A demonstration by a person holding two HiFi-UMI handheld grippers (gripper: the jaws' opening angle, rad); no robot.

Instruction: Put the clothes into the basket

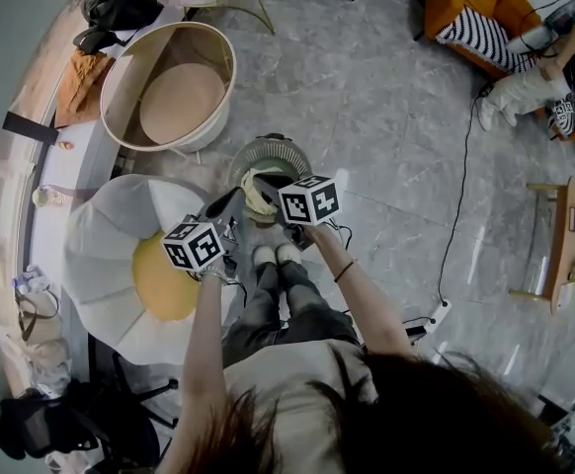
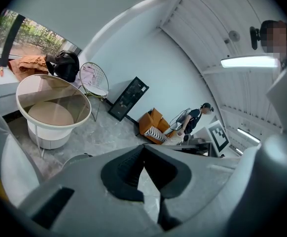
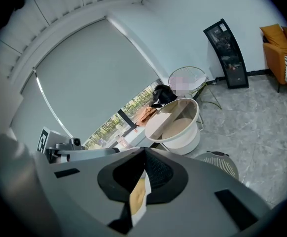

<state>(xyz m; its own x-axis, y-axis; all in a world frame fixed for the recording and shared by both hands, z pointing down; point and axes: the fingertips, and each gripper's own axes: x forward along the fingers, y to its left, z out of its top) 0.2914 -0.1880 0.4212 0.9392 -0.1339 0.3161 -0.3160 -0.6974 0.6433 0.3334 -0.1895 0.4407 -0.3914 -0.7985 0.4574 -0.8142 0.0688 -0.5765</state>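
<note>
A cream-yellow garment hangs bunched just above a round grey slatted basket on the floor. My right gripper is shut on it. In the right gripper view a yellow fold with a white edge sits pinched between the dark pads, and the basket lies below to the right. My left gripper is beside the garment on its left. In the left gripper view its jaws meet at the tips with no cloth showing between them. The basket's rim peeks out at lower left.
A round white tub-like table stands behind the basket to the left. A white petal chair with a yellow cushion is at my left. An orange sofa with a seated person, a floor cable and a wooden side table are to the right.
</note>
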